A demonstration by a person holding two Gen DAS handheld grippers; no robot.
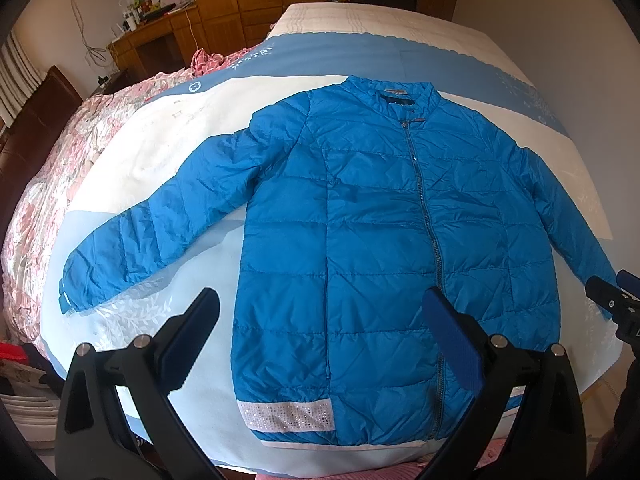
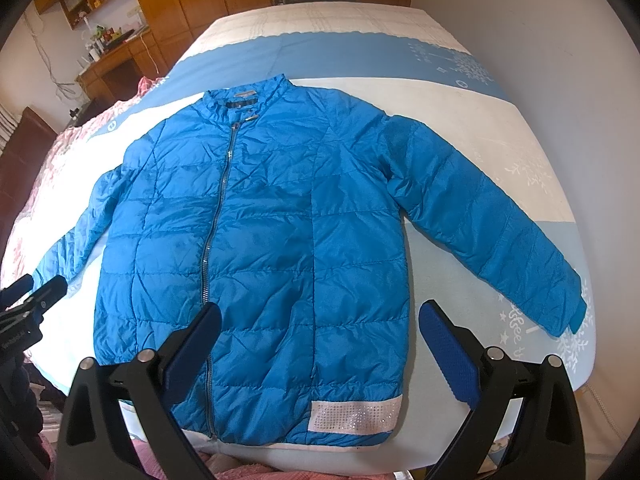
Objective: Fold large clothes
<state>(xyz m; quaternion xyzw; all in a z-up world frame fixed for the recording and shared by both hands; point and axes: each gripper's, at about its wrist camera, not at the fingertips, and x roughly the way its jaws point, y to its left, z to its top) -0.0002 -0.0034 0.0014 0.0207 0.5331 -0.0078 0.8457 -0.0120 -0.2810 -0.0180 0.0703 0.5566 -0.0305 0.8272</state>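
A bright blue quilted jacket (image 1: 360, 240) lies flat and zipped on the bed, collar at the far side, hem with white glitter bands nearest me, both sleeves spread out to the sides. It also shows in the right wrist view (image 2: 280, 248). My left gripper (image 1: 320, 304) is open and empty, held above the lower part of the jacket. My right gripper (image 2: 320, 316) is open and empty, above the jacket's lower right part. The right gripper shows at the right edge of the left wrist view (image 1: 616, 300); the left gripper shows at the left edge of the right wrist view (image 2: 32, 300).
The bed cover (image 1: 360, 52) is blue and white. A pink floral quilt (image 1: 68, 160) is bunched along the bed's left side. A wooden desk (image 1: 160, 36) and wardrobes (image 1: 248, 0) stand beyond the bed. A white wall (image 2: 540, 40) runs along the right.
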